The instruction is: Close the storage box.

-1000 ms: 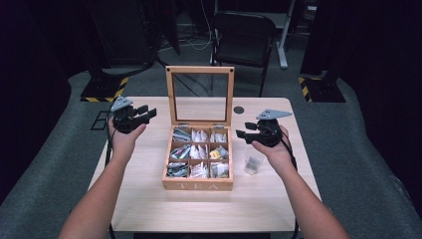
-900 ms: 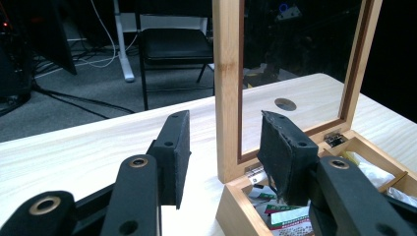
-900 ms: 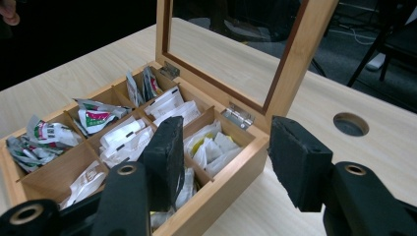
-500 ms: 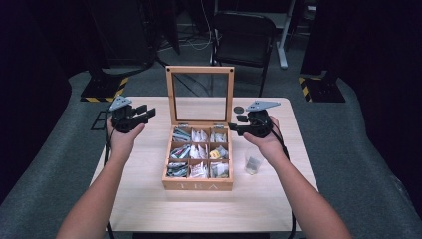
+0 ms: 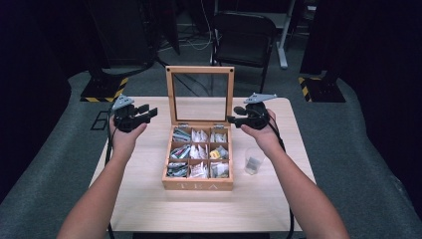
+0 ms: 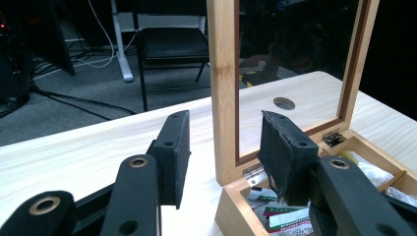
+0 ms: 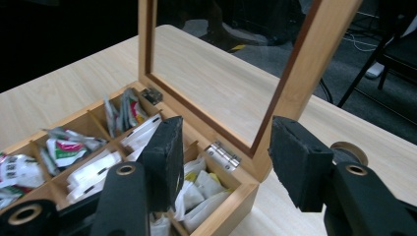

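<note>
A: Our right gripper (image 5: 233, 119) has slid in from three o'clock toward the lid (image 5: 200, 94) of the tea box (image 5: 198, 185); we judge closing comes next

B: Both released, gripping nothing; the left gripper (image 5: 151, 112) waits at nine o'clock. The box sits mid-table (image 5: 149, 199), pale wood; a plastic cup (image 5: 253, 161) at three, a dark chair (image 5: 245, 35) at twelve

At a wooden table (image 5: 149, 199), I hold my left gripper (image 5: 148, 112) at nine o'clock and my right gripper (image 5: 233, 117) at three o'clock of the open tea box (image 5: 199, 185).
</note>
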